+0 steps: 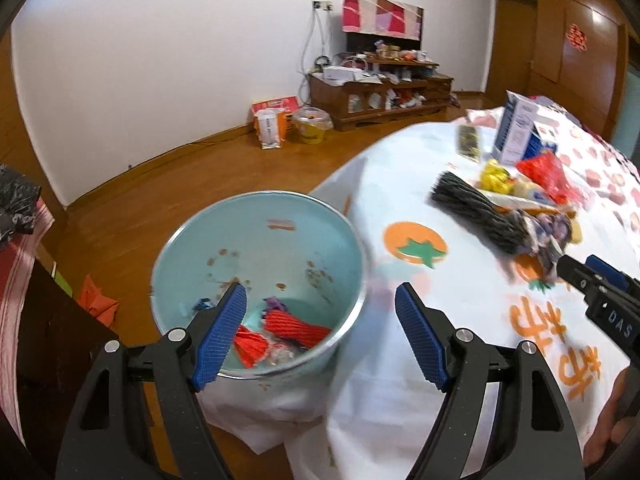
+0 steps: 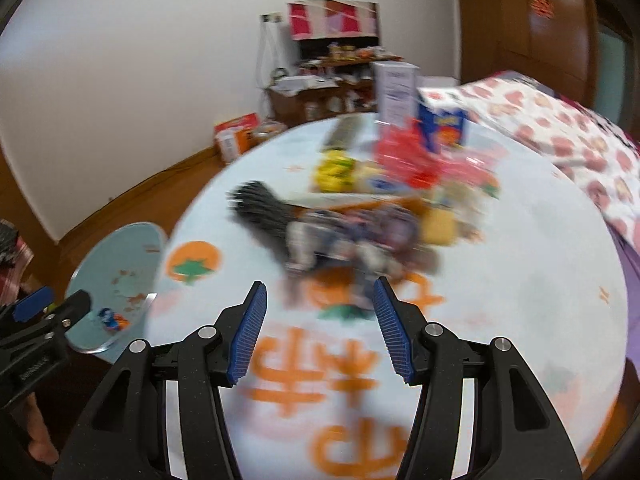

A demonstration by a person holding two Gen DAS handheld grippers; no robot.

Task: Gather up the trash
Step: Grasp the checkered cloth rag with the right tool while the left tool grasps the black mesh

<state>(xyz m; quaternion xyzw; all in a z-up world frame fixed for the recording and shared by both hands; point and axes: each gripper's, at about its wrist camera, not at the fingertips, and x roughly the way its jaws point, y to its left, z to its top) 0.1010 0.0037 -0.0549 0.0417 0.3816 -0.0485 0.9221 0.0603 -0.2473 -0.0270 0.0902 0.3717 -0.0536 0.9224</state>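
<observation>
Left wrist view: the light-blue bin point(image 1: 260, 280) stands beside the table point(image 1: 400, 420), holding red wrappers point(image 1: 280, 332). The left gripper point(image 1: 320, 332) angles downward over the bin's rim, jaws apart, holding nothing.

Right wrist view: a blurred trash pile point(image 2: 360, 236) lies mid-table. The right gripper point(image 2: 320, 332) points down toward it, jaws apart, empty, clear of the pile.

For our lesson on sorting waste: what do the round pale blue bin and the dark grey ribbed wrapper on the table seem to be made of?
The round pale blue bin looks like painted metal: a thin, bright silvery rim and a smooth glossy inner wall. The dark grey ribbed wrapper looks like crinkled plastic or foil film, with fine pleats that catch the light; which of the two cannot be told.
</observation>
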